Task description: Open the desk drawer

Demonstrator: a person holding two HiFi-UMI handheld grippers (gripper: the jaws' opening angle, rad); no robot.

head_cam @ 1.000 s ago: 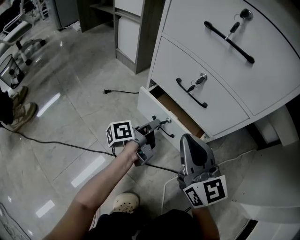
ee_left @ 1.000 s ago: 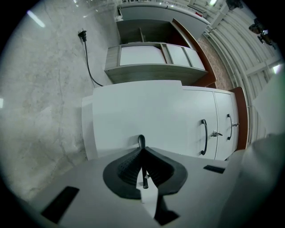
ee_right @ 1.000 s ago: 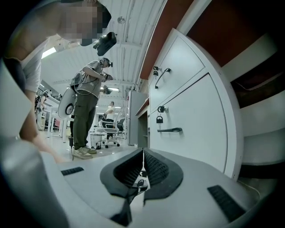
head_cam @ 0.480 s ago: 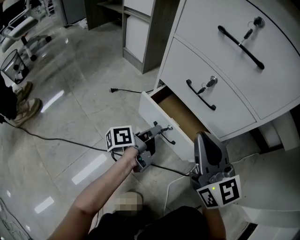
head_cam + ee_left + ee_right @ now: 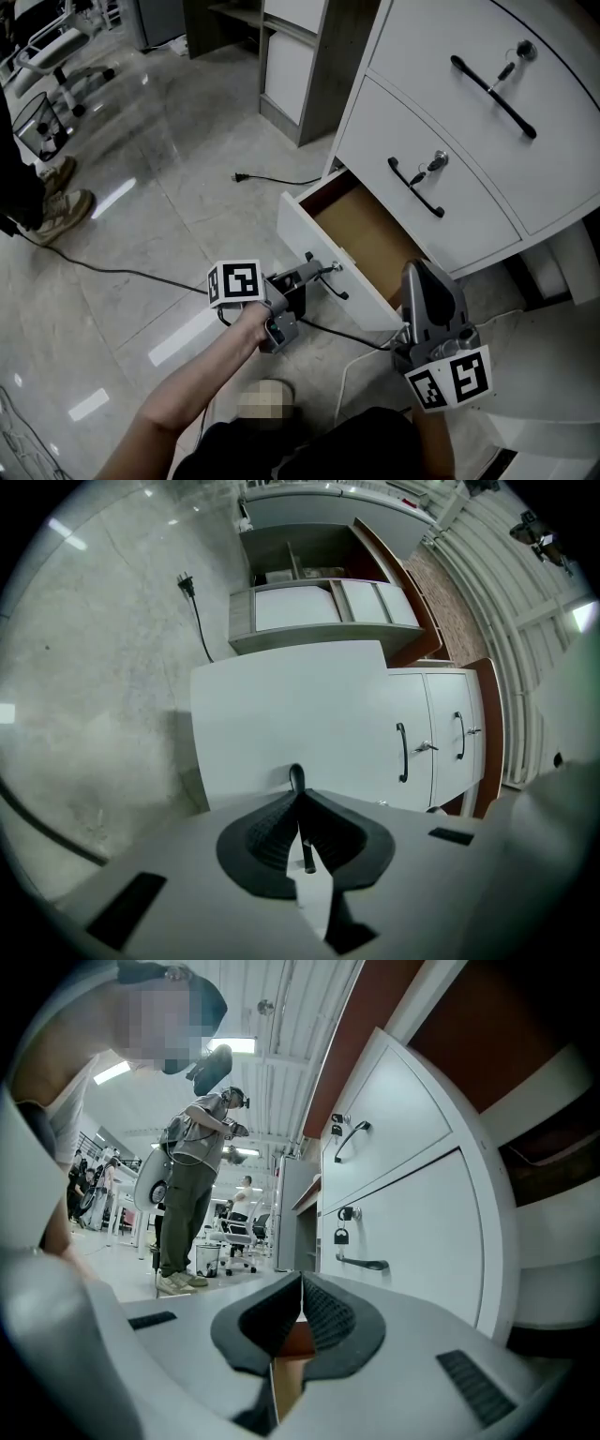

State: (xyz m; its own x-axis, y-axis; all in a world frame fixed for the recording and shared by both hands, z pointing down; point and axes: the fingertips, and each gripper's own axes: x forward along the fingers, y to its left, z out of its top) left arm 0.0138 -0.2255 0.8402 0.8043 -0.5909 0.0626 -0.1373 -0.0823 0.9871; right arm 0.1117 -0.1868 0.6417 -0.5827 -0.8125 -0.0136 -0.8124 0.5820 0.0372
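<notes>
Glossy grey tiled floor (image 5: 159, 187); white drawer cabinet (image 5: 469, 159) stood on it. Black plug lead (image 5: 272, 181) laid just left of cabinet base. Long black cable (image 5: 141, 275) trailed well left of cabinet. White cable (image 5: 339, 380) looped near cabinet front

Your head camera looked steeply down from above the open drawer (image 5: 302, 228), far enough off to take in the floor (image 5: 141, 216) beside it. The camera on your left gripper (image 5: 323, 270) sat close up against the drawer's white front (image 5: 291, 714), facing it squarely and rolled onto its side. The one on your right gripper (image 5: 424, 274) looked level from beside the drawer, along the two closed drawers (image 5: 412, 1213) above it, which all three views shared.
</notes>
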